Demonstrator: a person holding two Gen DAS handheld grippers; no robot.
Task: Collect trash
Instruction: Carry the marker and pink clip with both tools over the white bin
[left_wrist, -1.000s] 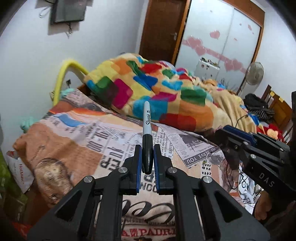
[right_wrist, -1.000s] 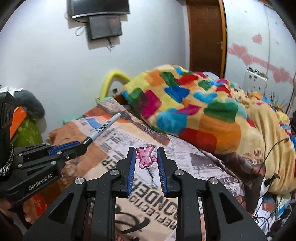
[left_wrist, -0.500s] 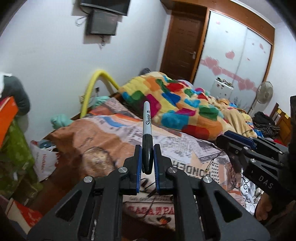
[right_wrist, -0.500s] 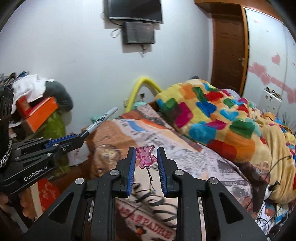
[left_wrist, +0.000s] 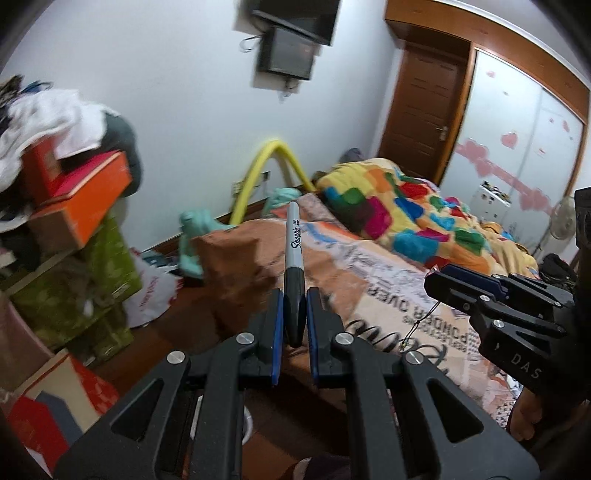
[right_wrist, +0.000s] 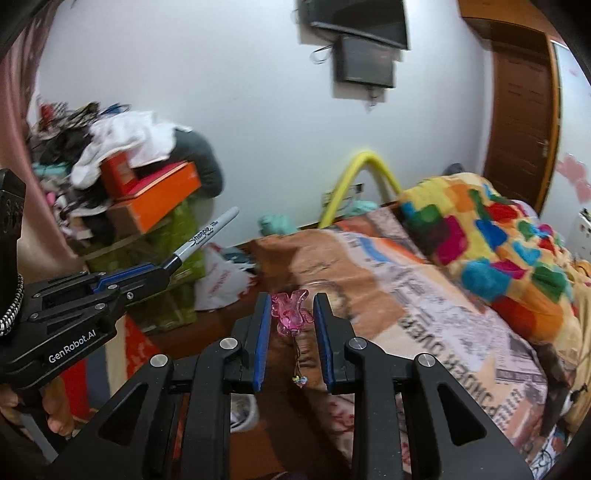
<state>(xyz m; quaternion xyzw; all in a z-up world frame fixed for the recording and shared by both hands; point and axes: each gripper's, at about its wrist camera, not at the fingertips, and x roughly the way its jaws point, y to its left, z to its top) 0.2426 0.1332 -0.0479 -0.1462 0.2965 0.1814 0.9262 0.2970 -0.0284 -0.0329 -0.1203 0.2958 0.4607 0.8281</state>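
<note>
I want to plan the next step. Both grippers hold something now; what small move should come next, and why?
Probably carry both on toward a bin; none is clearly in view. The left gripper is shut on the marker, the right gripper on the pink charm, so neither can pick more.

White wall (left_wrist: 177, 74), wooden door (left_wrist: 421, 114), bed (left_wrist: 388, 266) (patchwork blanket (left_wrist: 399, 210)), cluttered boxes (left_wrist: 81, 192), wooden floor (left_wrist: 192, 325)

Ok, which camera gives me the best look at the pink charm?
The right wrist view: the pink charm sits centred between the right gripper pads, its cord dangling below. In the left wrist view the charm itself is hidden behind that gripper; only the thin dangling cord shows beneath it.
</note>
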